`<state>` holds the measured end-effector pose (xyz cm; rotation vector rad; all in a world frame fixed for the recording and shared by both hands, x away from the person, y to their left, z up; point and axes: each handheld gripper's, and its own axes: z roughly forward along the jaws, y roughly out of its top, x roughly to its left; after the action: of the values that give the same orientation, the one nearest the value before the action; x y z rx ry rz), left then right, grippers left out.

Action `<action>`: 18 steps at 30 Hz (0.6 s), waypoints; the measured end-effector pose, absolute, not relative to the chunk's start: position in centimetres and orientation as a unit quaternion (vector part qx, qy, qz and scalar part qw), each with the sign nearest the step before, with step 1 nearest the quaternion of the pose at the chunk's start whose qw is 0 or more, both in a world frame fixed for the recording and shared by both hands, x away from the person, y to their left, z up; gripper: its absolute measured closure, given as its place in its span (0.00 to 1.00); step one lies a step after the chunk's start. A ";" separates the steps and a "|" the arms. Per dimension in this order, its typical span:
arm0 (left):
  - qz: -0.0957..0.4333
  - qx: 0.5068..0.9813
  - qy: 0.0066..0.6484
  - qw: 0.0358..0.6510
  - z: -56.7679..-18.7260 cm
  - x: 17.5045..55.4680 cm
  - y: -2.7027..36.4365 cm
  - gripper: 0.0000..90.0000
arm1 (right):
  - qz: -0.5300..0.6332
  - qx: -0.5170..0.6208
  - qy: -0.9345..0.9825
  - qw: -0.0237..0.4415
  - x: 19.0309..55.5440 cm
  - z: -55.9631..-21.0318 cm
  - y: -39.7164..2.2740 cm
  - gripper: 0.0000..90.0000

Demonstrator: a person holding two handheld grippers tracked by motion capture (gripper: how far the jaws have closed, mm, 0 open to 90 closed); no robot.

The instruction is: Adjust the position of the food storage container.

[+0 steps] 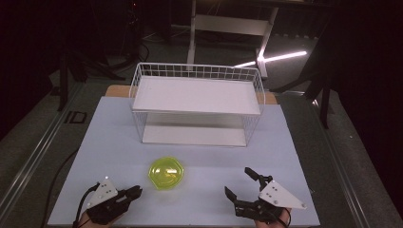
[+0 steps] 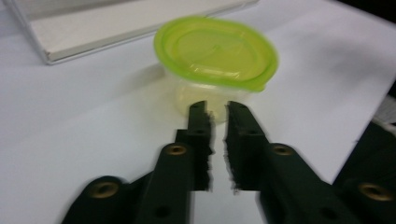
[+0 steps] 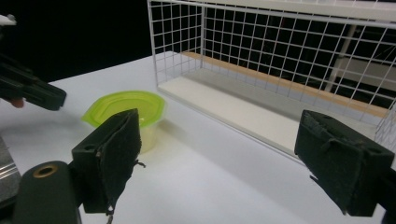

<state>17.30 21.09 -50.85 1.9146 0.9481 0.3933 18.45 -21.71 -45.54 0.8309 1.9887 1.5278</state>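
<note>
A: Where does the small clear plastic tub with the lime-green lid (image 1: 166, 173) sit?

B: It stands upright on the pale blue-white surface (image 1: 104, 137), near the front edge and about midway between the two hands. The white wire-grid shelf rack (image 1: 197, 102) stands well behind it, with a bare strip of surface between the two.

A: And the left hand-held gripper (image 1: 135, 192)?

B: It lies low at the front left corner, just beside the tub and pointing at it. In the left gripper view its black jaws are nearly clenched, with only a thin slit between them, and nothing sits in that slit. The tips stop just short of the tub's clear wall (image 2: 205, 100); whether they touch it cannot be told.

A: The right hand-held gripper (image 1: 240, 183)?

B: It is released, with its jaws spread wide and nothing between them. It sits at the front right, well apart from the tub, near the surface's front edge.

A: Is there room to move?

B: There is open surface on both sides of the tub and in front of the rack's lower white board (image 3: 243, 109). The rack's front face is open, and wire mesh closes its ends.
</note>
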 end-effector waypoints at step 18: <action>0.114 0.803 0.395 0.430 -52.6 20.9 19.0 1.00 | 0.560 0.307 0.732 0.239 18.5 -45.7 -21.7 0.16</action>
<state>20.93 18.97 -52.64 2.0042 0.9855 0.2856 18.48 -21.69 -45.67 0.8395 2.0042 1.5339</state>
